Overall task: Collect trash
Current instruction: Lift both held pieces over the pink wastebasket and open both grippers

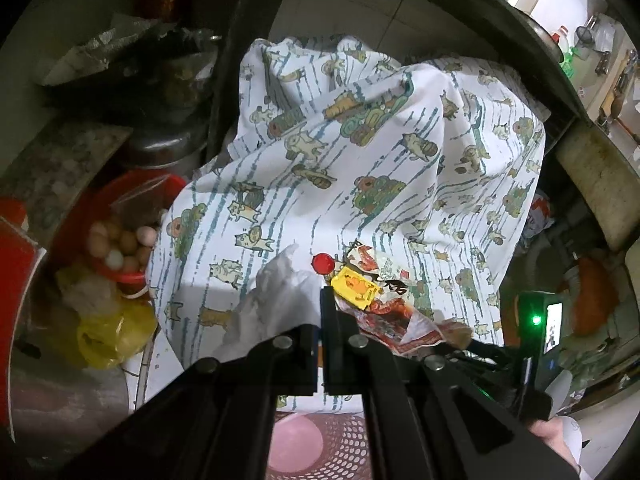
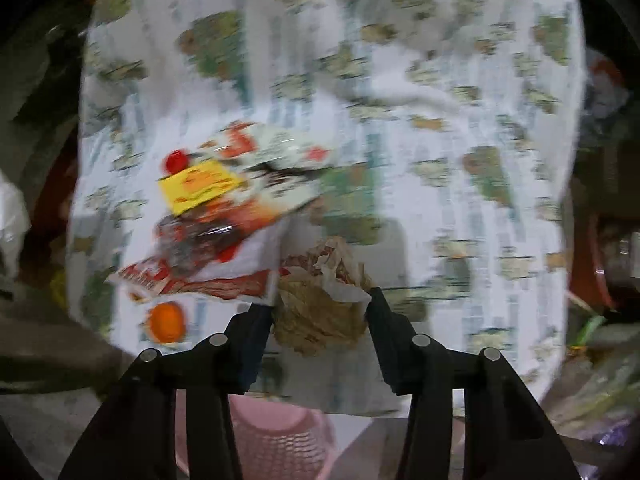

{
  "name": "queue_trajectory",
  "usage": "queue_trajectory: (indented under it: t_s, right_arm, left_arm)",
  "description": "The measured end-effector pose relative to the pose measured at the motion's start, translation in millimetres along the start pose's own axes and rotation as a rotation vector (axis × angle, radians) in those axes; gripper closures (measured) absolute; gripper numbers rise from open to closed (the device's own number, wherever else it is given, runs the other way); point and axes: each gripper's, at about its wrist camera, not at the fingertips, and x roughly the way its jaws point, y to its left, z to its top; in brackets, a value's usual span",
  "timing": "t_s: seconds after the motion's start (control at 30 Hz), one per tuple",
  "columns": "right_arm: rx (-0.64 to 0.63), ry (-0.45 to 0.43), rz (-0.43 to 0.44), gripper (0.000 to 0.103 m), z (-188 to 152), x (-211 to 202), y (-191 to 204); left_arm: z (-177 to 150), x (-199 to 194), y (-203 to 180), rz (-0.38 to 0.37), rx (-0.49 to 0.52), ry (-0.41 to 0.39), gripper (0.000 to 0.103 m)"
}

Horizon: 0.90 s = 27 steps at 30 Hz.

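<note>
Trash lies on a cartoon-print cloth (image 1: 360,152): a crumpled white tissue (image 1: 276,304), a red bottle cap (image 1: 322,263), a yellow packet (image 1: 354,286) and a red and white snack wrapper (image 1: 392,320). My left gripper (image 1: 322,300) is shut and empty, its tips between the tissue and the yellow packet. In the blurred right wrist view my right gripper (image 2: 322,308) is open, its fingers either side of a crumpled brown paper ball (image 2: 320,312). The wrapper (image 2: 224,248), yellow packet (image 2: 200,190), red cap (image 2: 176,161) and an orange cap (image 2: 167,322) lie to its left.
A pink mesh basket (image 1: 320,444) stands below the cloth's front edge, also in the right wrist view (image 2: 276,440). A red bowl of eggs (image 1: 120,240) and a yellow bag (image 1: 112,332) sit to the left. Pots and clutter surround the cloth.
</note>
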Motion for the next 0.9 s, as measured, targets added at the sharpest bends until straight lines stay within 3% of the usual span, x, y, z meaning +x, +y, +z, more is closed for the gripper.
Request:
queue_trajectory:
  t_s: [0.23, 0.5, 0.63, 0.67, 0.77, 0.9]
  right_arm:
    - [0.081, -0.082, -0.051, 0.054, 3, -26, -51]
    - [0.113, -0.198, -0.053, 0.054, 1, -60, -71]
    - [0.138, -0.187, 0.068, 0.054, -1, -77, -80]
    - [0.103, -0.174, 0.122, 0.054, -2, -83, -74]
    - [-0.014, -0.195, 0.177, 0.054, -16, -110, -48]
    - [-0.025, -0.191, 0.3, 0.054, -33, -139, -28]
  left_arm:
    - [-3, -9, -4, 0.011, 0.005, -0.031, 0.102]
    - [-10, -31, -14, 0.032, 0.059, -0.097, 0.102]
    - [-14, -41, -18, 0.024, 0.077, -0.103, 0.102]
    - [-17, -45, -21, 0.025, 0.096, -0.082, 0.102]
    - [-23, -58, -34, 0.04, 0.129, -0.044, 0.102]
    - [-32, -63, -40, -0.002, 0.088, 0.078, 0.102]
